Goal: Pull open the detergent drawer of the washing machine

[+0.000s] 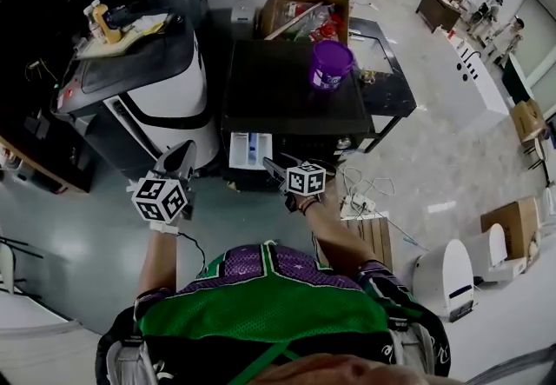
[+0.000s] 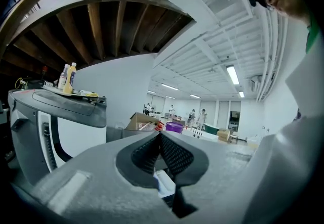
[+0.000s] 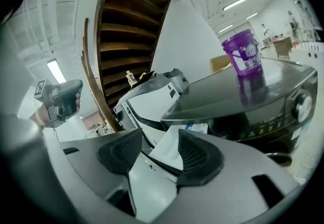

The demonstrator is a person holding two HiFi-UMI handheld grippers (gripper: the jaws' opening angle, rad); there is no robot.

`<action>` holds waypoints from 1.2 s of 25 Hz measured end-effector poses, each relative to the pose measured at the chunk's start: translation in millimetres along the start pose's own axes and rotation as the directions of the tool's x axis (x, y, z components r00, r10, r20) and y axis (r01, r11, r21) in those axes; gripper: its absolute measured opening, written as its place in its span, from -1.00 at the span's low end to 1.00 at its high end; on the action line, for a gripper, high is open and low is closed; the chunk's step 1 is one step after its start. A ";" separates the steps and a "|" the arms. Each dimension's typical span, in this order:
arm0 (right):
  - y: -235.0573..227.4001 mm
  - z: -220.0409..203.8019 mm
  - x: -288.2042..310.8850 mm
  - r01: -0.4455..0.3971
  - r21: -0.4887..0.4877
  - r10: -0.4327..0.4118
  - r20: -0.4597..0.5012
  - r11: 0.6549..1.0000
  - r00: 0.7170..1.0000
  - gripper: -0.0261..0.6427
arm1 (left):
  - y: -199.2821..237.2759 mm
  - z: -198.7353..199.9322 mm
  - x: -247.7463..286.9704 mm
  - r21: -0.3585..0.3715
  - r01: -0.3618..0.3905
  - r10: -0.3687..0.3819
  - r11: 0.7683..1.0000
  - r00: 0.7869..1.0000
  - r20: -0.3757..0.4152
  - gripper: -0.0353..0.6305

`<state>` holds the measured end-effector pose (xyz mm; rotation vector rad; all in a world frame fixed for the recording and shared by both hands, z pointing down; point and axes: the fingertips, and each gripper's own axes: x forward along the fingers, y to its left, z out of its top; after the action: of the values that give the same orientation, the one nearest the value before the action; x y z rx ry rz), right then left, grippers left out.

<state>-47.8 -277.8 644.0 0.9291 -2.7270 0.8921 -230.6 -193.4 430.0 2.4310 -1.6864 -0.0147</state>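
Note:
The black-topped washing machine (image 1: 287, 92) stands ahead of me. Its white detergent drawer (image 1: 250, 150) sticks out of the front at the upper left. My right gripper (image 1: 271, 168) hovers just in front of the drawer, a little to its right. In the right gripper view the right gripper (image 3: 159, 139) is open, and the drawer (image 3: 172, 149) shows beyond the gap, apart from the pads. My left gripper (image 1: 182, 153) hangs further left, off the machine. In the left gripper view its pads (image 2: 152, 152) meet with nothing between them.
A purple tub (image 1: 331, 63) sits on the washer's top. A white and black appliance (image 1: 165, 88) with bottles (image 1: 102, 23) on it stands at the left. A cardboard box (image 1: 300, 9) is behind. Cables and a power strip (image 1: 360, 201) lie on the floor at the right.

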 end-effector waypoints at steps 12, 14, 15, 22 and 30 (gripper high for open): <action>-5.5 97.2 -66.6 0.164 -0.095 -0.153 0.114 0.982 0.982 -0.27 | -35.6 43.7 43.8 0.072 0.081 -0.084 0.994 0.996 0.037 -0.84; 6.7 113.7 -73.0 0.171 -0.141 -0.154 0.124 0.975 0.980 -0.27 | -38.9 50.6 46.2 0.084 0.084 -0.088 0.993 0.995 0.047 -0.84; 13.9 122.9 -76.8 0.170 -0.164 -0.149 0.132 0.972 0.980 -0.27 | -41.1 53.5 47.6 0.088 0.085 -0.090 0.993 0.995 0.052 -0.84; 69.9 180.4 -104.6 0.142 -0.284 -0.077 0.228 0.948 0.971 -0.30 | -58.5 61.9 51.0 0.087 0.091 -0.098 0.992 0.992 0.084 -0.84; 94.2 206.1 -136.4 0.139 -0.341 -0.040 0.282 0.930 0.959 -0.57 | -79.9 64.8 49.3 0.096 0.088 -0.098 0.991 0.991 0.097 -0.84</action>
<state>20.0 -265.0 388.7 1.1553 -2.8944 0.2457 -146.2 -221.5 358.6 2.6163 -1.6467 -0.0767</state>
